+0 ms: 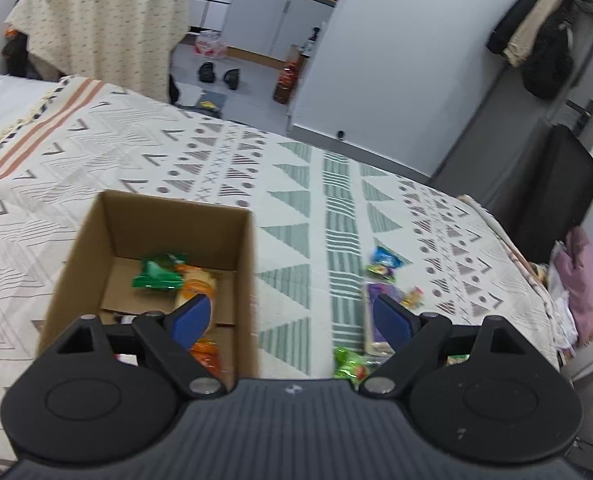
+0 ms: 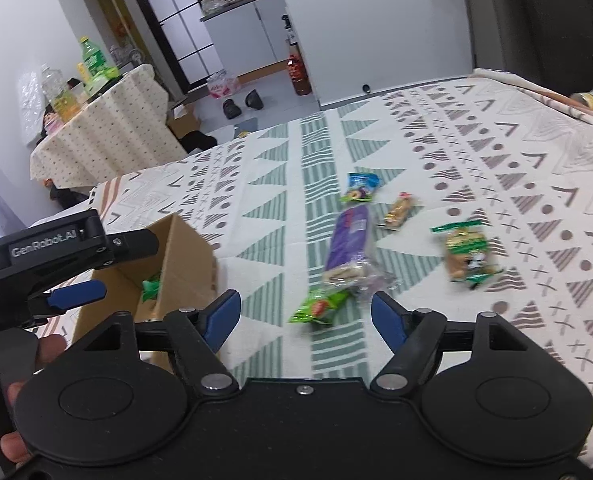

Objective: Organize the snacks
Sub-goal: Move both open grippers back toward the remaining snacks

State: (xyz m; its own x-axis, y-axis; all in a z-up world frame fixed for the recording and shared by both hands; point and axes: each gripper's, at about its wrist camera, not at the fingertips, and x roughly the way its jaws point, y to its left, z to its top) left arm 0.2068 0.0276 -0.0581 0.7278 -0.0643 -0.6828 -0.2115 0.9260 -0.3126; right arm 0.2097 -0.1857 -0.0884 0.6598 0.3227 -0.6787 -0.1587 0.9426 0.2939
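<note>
Left gripper point(image 1: 290, 318) hovers over the bed point(image 1: 96, 152), jaws wide apart, nothing between them. Left finger sits over the open cardboard box point(image 1: 72, 276), right finger over loose snacks on the patterned bedspread. Box holds a green packet point(image 1: 156, 274) and orange-wrapped snacks point(image 1: 194, 284). Right of the box, apart from it: purple packet point(image 1: 372, 312), blue packet point(image 1: 384, 257), small yellow packet point(image 1: 413, 297), green packet near the gripper point(image 1: 348, 364). Motion blur on the snacks. Cloth-covered table point(image 1: 96, 28) in the background.
</note>
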